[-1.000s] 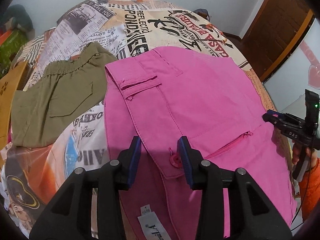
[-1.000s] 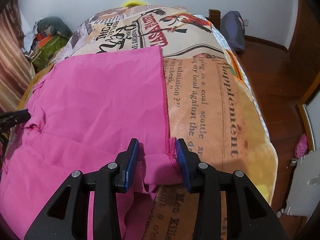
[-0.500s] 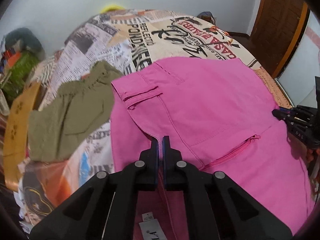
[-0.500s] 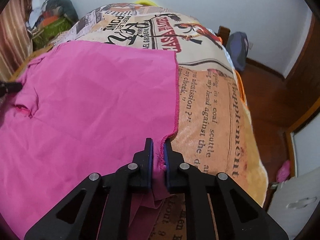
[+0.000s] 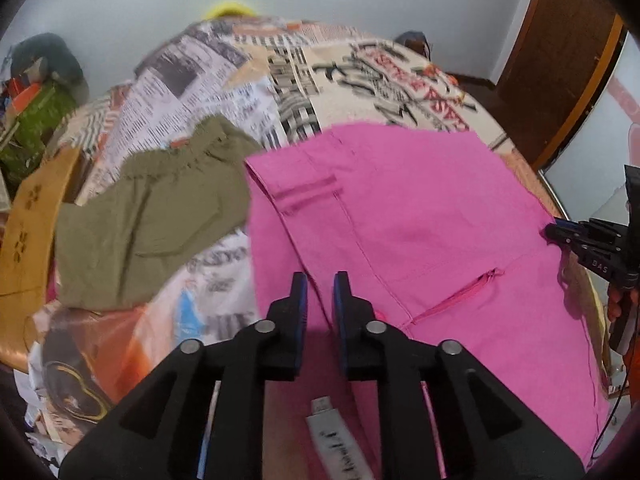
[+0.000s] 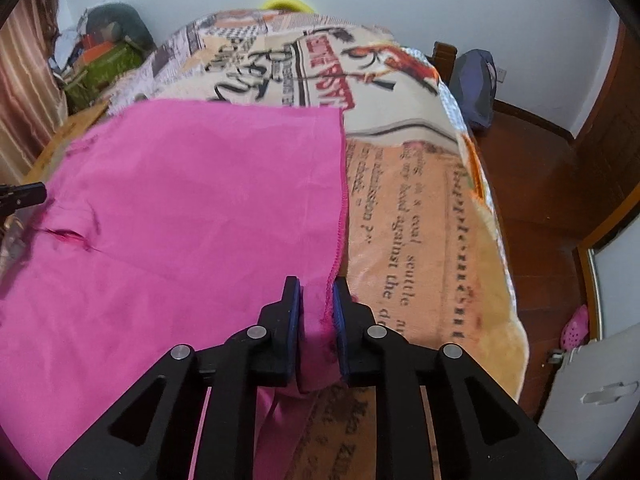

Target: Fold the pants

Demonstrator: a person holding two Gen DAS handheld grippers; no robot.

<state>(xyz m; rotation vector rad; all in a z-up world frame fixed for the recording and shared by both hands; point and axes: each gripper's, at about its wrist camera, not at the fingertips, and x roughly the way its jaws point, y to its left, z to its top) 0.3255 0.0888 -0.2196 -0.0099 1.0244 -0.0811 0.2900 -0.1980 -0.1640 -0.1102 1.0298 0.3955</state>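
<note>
While my left gripper (image 5: 320, 292) pinches pink pants (image 5: 420, 220) at waistband, right gripper (image 6: 316, 300) pinches hem near bed's (image 6: 420, 240) rt edge.

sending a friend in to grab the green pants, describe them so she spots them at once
On the bed with the newspaper-print blanket, look left of the large pink pants. The olive-green pants lie there, smaller, with a gathered elastic waistband, the only green garment on the blanket.

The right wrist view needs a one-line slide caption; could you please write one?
Right claw pinching the hem of pink pants spread on a newspaper-print blanket.
</note>
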